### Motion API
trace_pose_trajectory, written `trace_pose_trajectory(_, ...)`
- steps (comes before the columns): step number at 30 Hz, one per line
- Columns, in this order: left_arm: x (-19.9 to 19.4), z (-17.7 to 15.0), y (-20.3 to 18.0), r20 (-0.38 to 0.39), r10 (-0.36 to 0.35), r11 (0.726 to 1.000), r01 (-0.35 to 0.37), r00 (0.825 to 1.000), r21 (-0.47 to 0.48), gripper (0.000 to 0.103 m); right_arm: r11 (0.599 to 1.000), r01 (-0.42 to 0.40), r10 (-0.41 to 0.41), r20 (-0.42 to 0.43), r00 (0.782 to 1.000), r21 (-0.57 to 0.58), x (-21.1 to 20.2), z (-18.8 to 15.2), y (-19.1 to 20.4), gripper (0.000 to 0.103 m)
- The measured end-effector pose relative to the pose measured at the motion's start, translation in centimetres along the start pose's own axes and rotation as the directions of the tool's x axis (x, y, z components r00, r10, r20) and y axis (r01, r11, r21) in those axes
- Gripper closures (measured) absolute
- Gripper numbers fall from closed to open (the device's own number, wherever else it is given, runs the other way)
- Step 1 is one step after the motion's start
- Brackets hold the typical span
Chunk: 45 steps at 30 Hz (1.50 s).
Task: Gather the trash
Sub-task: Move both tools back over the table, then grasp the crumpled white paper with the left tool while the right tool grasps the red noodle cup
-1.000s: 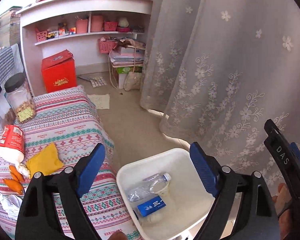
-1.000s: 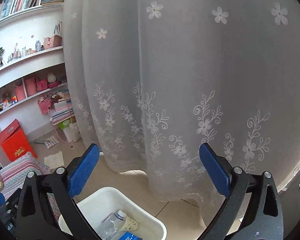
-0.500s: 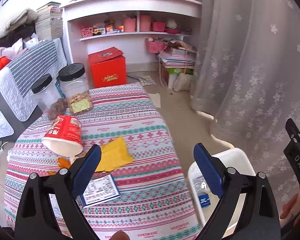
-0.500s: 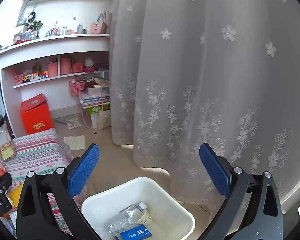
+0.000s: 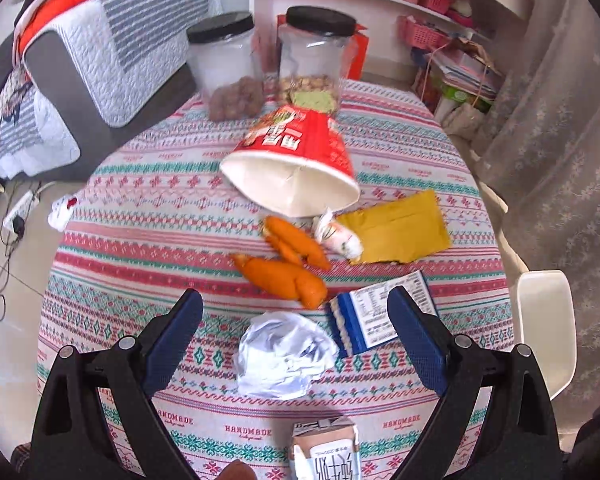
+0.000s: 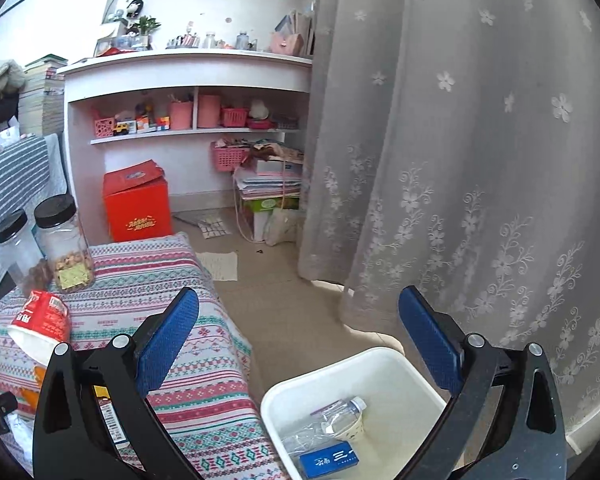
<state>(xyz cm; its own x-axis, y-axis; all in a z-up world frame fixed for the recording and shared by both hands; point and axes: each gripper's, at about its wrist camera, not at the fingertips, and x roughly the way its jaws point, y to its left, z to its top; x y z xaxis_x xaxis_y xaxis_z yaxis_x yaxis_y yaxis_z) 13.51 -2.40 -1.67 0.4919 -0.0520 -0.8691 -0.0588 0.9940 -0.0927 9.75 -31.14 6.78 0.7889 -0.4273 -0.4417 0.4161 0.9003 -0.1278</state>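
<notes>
My left gripper [image 5: 296, 332] is open and empty above the round table, its jaws either side of a crumpled white wrapper [image 5: 284, 354]. Around it lie orange peels [image 5: 284, 276], a blue-and-white packet [image 5: 374, 316], a yellow packet [image 5: 396, 226], a small twisted wrapper [image 5: 338, 238], a tipped red paper cup [image 5: 296, 164] and a small carton [image 5: 326, 450] at the near edge. My right gripper [image 6: 300, 340] is open and empty above the white bin [image 6: 364, 364], which holds a clear bottle [image 6: 332, 420] and a blue box [image 6: 328, 460].
Two clear jars with black lids [image 5: 316, 60] stand at the table's far side. The bin's rim [image 5: 544, 320] shows at the right of the table. A curtain [image 6: 480, 160], a red box [image 6: 136, 200] and shelves [image 6: 188, 92] lie beyond.
My left gripper has swung left from over the bin to over the table's trash. The right view has turned left, bringing table and shelves into sight. Both grippers stay open.
</notes>
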Motion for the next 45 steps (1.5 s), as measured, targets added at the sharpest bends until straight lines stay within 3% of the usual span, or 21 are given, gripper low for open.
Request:
trace_pose_trajectory(6, 2.2, -1.9, 1.2, -0.055, -0.079, 0.996, 0.076, 0.995, -0.048, 0.012, 0.996, -0.035, 0.033, -0.026, 0.999, -0.077, 0.5, -0.6, 4.2, 0.007)
trace_pose_trajectory(9, 3.1, -2.1, 0.7, -0.065, -0.068, 0.997, 0.066, 0.996, -0.038, 0.013, 0.993, -0.047, 0.044, -0.03, 0.999, -0.106, 0.4, -0.8, 5.9, 0.007)
trace_pose_trajectory(13, 4.6, -2.6, 0.9, -0.121, -0.059, 0.998, 0.056, 0.991, -0.023, 0.044, 0.987, -0.072, 0.065, -0.049, 0.997, -0.142, 0.6, -1.1, 7.9, 0.007)
trace_pose_trajectory(14, 4.5, -2.7, 1.2, -0.114, -0.077, 0.997, 0.074, 0.99, -0.033, 0.045, 0.986, -0.079, 0.07, -0.061, 0.996, -0.147, 0.8, -1.2, 8.4, 0.007)
trace_pose_trajectory(19, 1.0, -1.9, 3.7, 0.032, -0.11, 0.992, 0.112, 0.993, -0.057, 0.047, 0.978, -0.17, 0.151, -0.152, 0.977, -0.121, 2.2, -1.7, 10.4, 0.007)
trace_pose_trajectory(23, -2.8, 0.2, 7.3, 0.179, -0.071, 0.99, 0.092, 0.981, -0.11, 0.047, 0.947, -0.302, 0.269, -0.241, 0.932, -0.112, 3.6, -2.5, 13.5, 0.007)
trace_pose_trajectory(24, -3.7, 0.7, 8.1, 0.223, -0.044, 0.991, 0.07, 0.974, -0.114, 0.047, 0.935, -0.339, 0.303, -0.265, 0.916, -0.105, 3.9, -2.6, 14.4, 0.007)
trace_pose_trajectory(26, -5.1, 1.3, 9.6, 0.308, 0.018, 0.994, 0.017, 0.951, -0.11, 0.047, 0.9, -0.432, 0.392, -0.327, 0.86, -0.059, 4.9, -2.7, 16.1, 0.007)
trace_pose_trajectory(28, -5.4, 1.7, 11.3, 0.345, 0.042, 0.991, 0.004, 0.938, -0.131, 0.047, 0.848, -0.528, 0.5, -0.396, 0.771, 0.044, 6.3, -2.5, 17.6, 0.007)
trace_pose_trajectory(30, -4.6, 1.9, 13.1, 0.33, 0.03, 0.985, 0.028, 0.944, -0.17, 0.047, 0.785, -0.594, 0.599, -0.453, 0.66, 0.174, 8.3, -2.1, 19.4, 0.007)
trace_pose_trajectory(32, -3.8, 2.3, 14.3, 0.305, 0.015, 0.979, 0.048, 0.952, -0.199, 0.047, 0.738, -0.61, 0.661, -0.489, 0.569, 0.288, 10.6, -1.5, 21.1, 0.007)
trace_pose_trajectory(36, -4.5, 3.2, 16.0, 0.341, -0.014, 0.971, 0.095, 0.94, -0.221, 0.047, 0.683, -0.625, 0.712, -0.538, 0.452, 0.378, 14.2, -1.5, 24.4, 0.007)
trace_pose_trajectory(38, -4.6, 3.3, 16.6, 0.349, -0.02, 0.967, 0.107, 0.937, -0.232, 0.047, 0.681, -0.627, 0.701, -0.585, 0.408, 0.379, 15.8, -2.1, 26.0, 0.007)
trace_pose_trajectory(40, -4.2, 3.5, 17.2, 0.336, -0.037, 0.961, 0.126, 0.941, -0.246, 0.047, 0.689, -0.623, 0.685, -0.614, 0.394, 0.369, 16.8, -2.6, 27.0, 0.007)
trace_pose_trajectory(43, -3.4, 4.0, 18.2, 0.314, -0.063, 0.945, 0.157, 0.948, -0.286, 0.047, 0.652, -0.632, 0.715, -0.617, 0.328, 0.419, 18.1, -3.4, 28.2, 0.007)
trace_pose_trajectory(45, -3.1, 4.4, 18.6, 0.309, -0.075, 0.936, 0.173, 0.948, -0.305, 0.047, 0.643, -0.624, 0.722, -0.623, 0.3, 0.443, 18.8, -4.0, 29.1, 0.007)
